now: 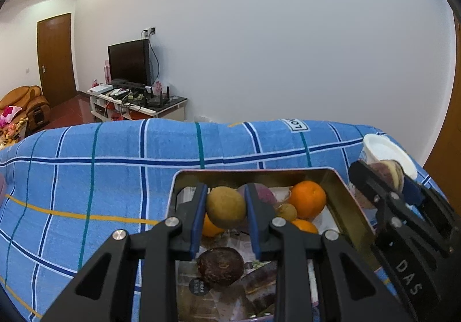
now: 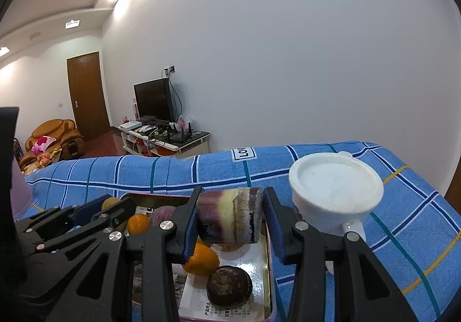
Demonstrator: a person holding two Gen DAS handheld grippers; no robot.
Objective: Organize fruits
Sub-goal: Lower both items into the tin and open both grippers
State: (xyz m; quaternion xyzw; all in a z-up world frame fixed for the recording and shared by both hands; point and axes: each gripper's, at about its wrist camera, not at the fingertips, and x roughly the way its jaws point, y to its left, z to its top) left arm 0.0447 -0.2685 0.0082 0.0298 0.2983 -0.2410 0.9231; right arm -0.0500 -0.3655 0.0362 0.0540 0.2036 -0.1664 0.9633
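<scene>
Fruits mostly gathered in metal tray [image 1: 345, 206] on blue checked cloth over tabletop [image 1: 86, 178]; containment judged as purpose. Nearest: dark round fruit [image 1: 220, 265] lying on printed liner. Left gripper [image 1: 226, 216] jaws closed on brownish-green round fruit [image 1: 226, 206], held above tray, pads pressed on both sides. Right gripper [image 2: 230, 219] jaws clamped on purple-and-cream cut stalk piece [image 2: 230, 215], held crosswise over tray's right edge. Oranges [image 1: 306, 199] resting at far end. White lidded cup [image 2: 335, 192] beside tray, untouched. Placement of both held items judged pending.
</scene>
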